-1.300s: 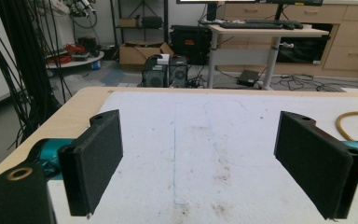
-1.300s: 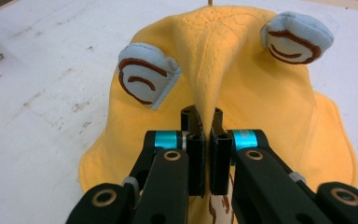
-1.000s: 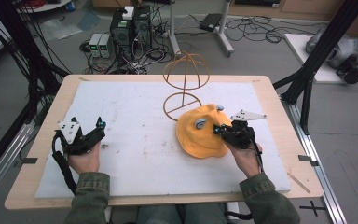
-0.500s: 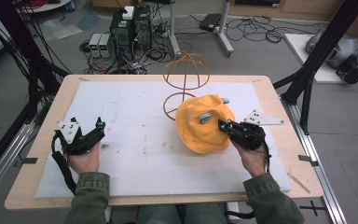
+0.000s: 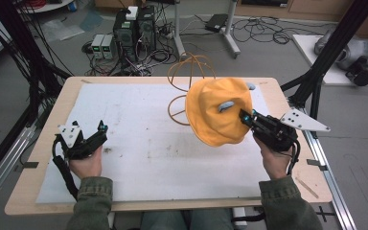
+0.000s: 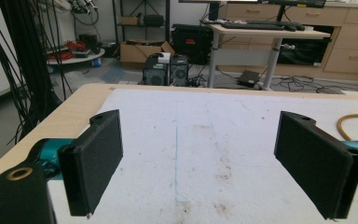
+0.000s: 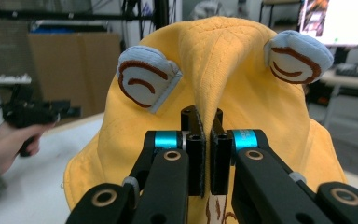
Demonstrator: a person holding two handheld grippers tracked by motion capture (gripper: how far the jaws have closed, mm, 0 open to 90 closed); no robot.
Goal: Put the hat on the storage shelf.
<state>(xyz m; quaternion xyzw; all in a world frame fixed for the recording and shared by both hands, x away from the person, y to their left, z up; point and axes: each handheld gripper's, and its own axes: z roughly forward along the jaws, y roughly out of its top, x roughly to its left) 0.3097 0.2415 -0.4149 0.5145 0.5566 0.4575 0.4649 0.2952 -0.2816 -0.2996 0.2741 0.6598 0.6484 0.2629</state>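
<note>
The right gripper [image 5: 247, 117] pinches a fold of the yellow hat [image 5: 218, 117], holding it in the air just beside the wire stand [image 5: 188, 76] — the carrying step. Next, judging by this, the hat must be draped over the stand. The left gripper [image 5: 100, 128] rests spread on the table [image 5: 139, 143].

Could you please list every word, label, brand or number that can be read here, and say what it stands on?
There are none to read.
The yellow hat, pinched by the right gripper, bears only brown curved marks on its blue ears, not letters.
The bright screen behind is too blurred to read.
</note>
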